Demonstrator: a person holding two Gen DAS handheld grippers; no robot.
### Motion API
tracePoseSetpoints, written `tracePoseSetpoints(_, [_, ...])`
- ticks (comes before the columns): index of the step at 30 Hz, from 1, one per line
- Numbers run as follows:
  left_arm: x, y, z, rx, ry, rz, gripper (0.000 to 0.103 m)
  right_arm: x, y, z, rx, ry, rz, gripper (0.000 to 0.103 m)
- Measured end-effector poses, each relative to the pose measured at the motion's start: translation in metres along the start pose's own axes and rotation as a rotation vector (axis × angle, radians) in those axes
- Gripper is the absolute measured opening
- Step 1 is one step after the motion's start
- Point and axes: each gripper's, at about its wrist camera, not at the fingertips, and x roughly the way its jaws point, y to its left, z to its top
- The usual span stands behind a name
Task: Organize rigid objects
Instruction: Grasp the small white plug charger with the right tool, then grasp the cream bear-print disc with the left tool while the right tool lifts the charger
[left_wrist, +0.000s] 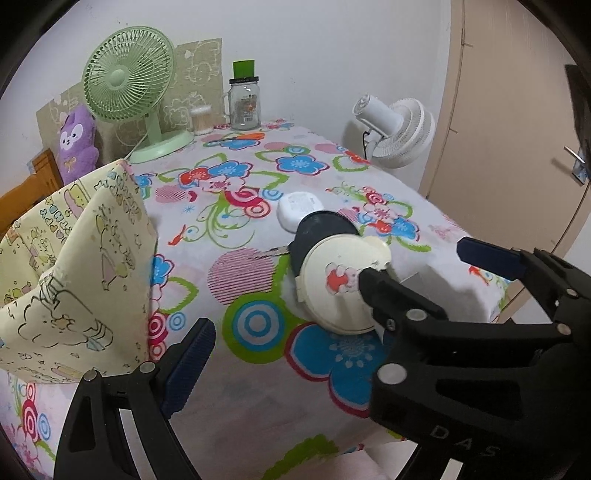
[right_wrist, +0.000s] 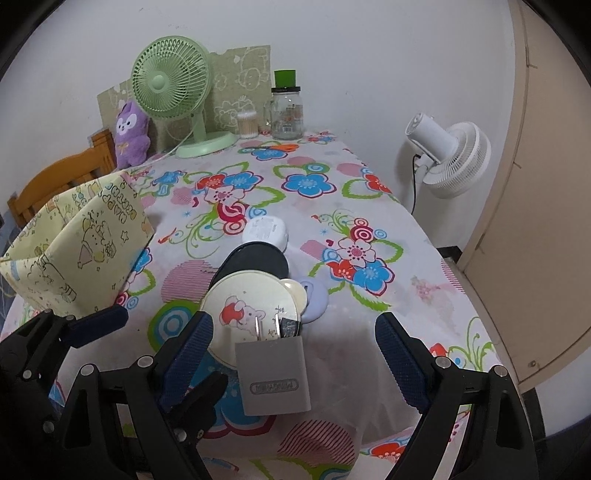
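Note:
A cream round lid with a cartoon mouse (right_wrist: 251, 310) lies on the flowered tablecloth, overlapping a dark round disc (right_wrist: 258, 262). A white round case (right_wrist: 265, 229) lies behind them and a lilac round piece (right_wrist: 314, 297) to their right. A grey plug adapter (right_wrist: 273, 373) with two prongs lies between my right gripper's (right_wrist: 291, 354) open fingers. My left gripper (left_wrist: 332, 291) is open, wide apart, around the cream lid (left_wrist: 343, 284). The right gripper's black finger crosses that lid in the left wrist view.
A yellow patterned fabric box (right_wrist: 77, 243) stands open at the left. At the back are a green desk fan (right_wrist: 173, 88), a purple plush (right_wrist: 131, 134), a cotton swab jar (right_wrist: 247, 125) and a glass jar (right_wrist: 287, 114). A white fan (right_wrist: 454, 158) stands beyond the table's right edge.

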Motion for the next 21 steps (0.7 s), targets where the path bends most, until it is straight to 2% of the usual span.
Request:
tracePoseSetpoints(6, [0.009,0.003,-0.011,0.001,0.03,0.0,0.092,0.007,0.005,-0.01,0.008,0.038,0.002,0.079])
tracePoseSetpoints(9, [0.013,0.001,-0.014,0.004,0.041,-0.001,0.092,0.013,0.004,-0.015,0.026,0.069,0.011,0.07])
tracePoseSetpoints(11, [0.016,-0.002,-0.015,0.007,0.049,-0.006,0.091,0.017,0.002,-0.019,0.043,0.089,0.029,0.056])
tracePoseSetpoints(13, [0.017,-0.003,-0.014,0.011,0.047,-0.01,0.091,0.021,0.0,-0.02,0.064,0.112,0.069,0.046])
tracePoseSetpoints(21, [0.025,-0.014,0.0,0.014,0.037,-0.022,0.091,0.019,-0.011,-0.013,0.082,0.084,0.029,0.045])
